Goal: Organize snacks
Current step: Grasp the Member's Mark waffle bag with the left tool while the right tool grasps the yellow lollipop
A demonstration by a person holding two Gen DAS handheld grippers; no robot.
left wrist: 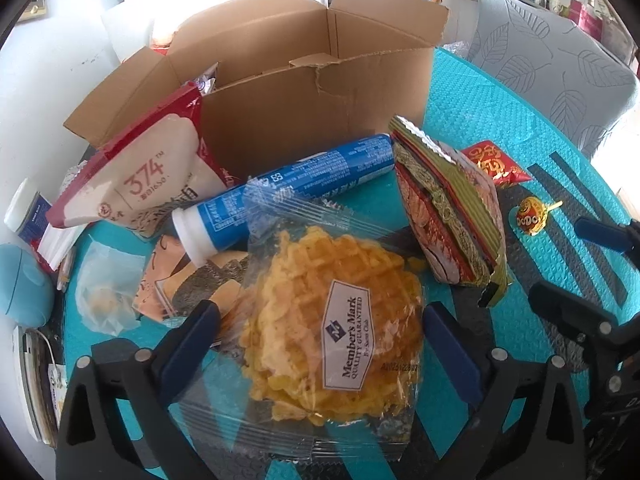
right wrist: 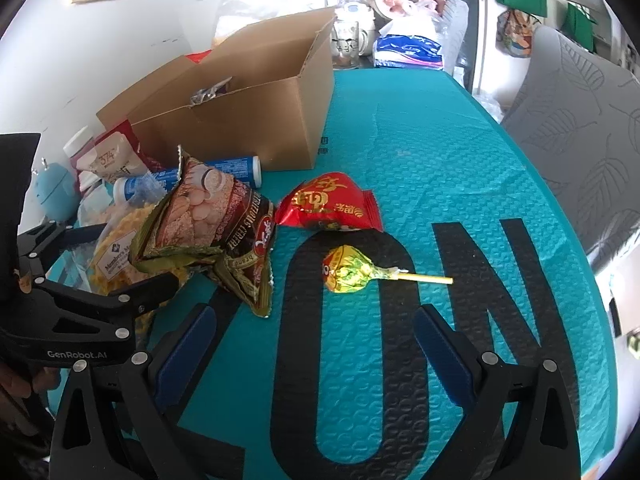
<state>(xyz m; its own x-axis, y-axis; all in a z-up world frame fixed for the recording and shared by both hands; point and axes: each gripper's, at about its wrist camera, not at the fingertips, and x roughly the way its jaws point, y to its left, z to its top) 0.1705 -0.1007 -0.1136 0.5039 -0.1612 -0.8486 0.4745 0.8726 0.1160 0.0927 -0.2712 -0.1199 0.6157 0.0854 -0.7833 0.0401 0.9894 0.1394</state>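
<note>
An open cardboard box (left wrist: 316,112) stands at the back of the teal table; it also shows in the right wrist view (right wrist: 248,120). My left gripper (left wrist: 320,328) is open, its fingers on either side of a clear-wrapped Member's Mark waffle (left wrist: 332,328) lying on the table. Behind it lie a blue tube (left wrist: 288,188), a red-and-white 374 bag (left wrist: 144,176) and a green-brown cracker bag (left wrist: 448,208). My right gripper (right wrist: 316,332) is open and empty, just short of a yellow lollipop (right wrist: 348,270) and a red packet (right wrist: 332,204).
A seaweed packet (left wrist: 192,280) and a small clear bag (left wrist: 104,292) lie at the left. A light-blue gadget (left wrist: 20,284) sits at the table's left edge. A grey leaf-patterned chair (right wrist: 580,128) stands on the right. Bags and jars (right wrist: 400,44) crowd the far end.
</note>
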